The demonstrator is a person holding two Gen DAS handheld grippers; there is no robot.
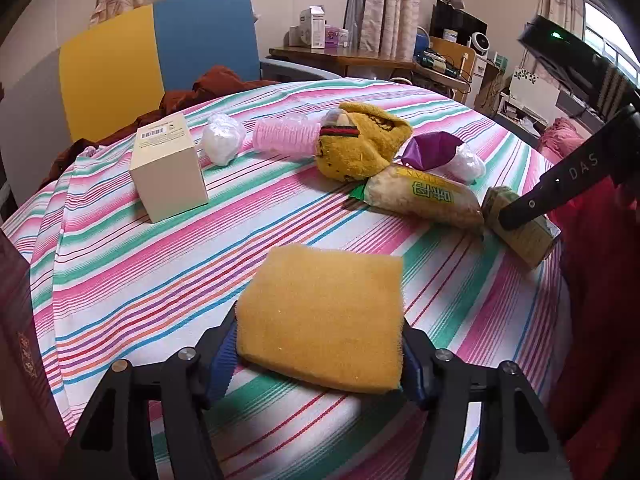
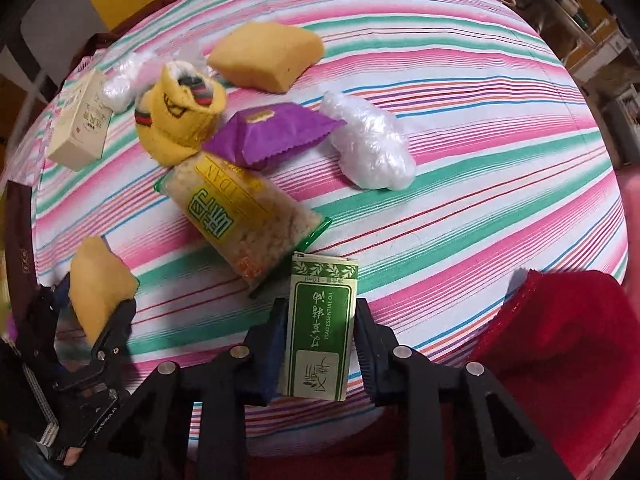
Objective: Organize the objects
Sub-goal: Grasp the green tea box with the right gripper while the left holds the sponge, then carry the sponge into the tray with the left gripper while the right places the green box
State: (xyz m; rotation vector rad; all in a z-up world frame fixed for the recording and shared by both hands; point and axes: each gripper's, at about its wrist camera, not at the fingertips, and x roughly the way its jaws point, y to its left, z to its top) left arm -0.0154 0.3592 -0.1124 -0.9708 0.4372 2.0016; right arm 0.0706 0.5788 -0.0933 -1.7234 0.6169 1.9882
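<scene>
Striped cloth (image 2: pixel 460 216); green box (image 2: pixel 320 328) apparently pinched between right tongs (image 2: pixel 320 344).

Surface: desk under striped pink-green-white cloth (image 1: pixel 160 264) | On it: cream cardboard box (image 1: pixel 168 172); yellow knitted sock (image 1: pixel 360 144); purple snack packet (image 2: pixel 272 136); yellow-green rice-snack bag (image 2: pixel 240 220); crumpled clear plastic bag (image 2: pixel 368 144); second yellow sponge (image 2: pixel 268 60).

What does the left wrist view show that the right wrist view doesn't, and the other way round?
Only the left wrist view: the pink roll behind the yellow sock, the blue and yellow chair, and the desk by the window.

Only the right wrist view: a second yellow sponge lying on the cloth, and the green label of the essential oil box with the right gripper shut on it.

Both: the left gripper holding a yellow sponge, the snack pack, purple packet, cream box, striped cloth.
</scene>
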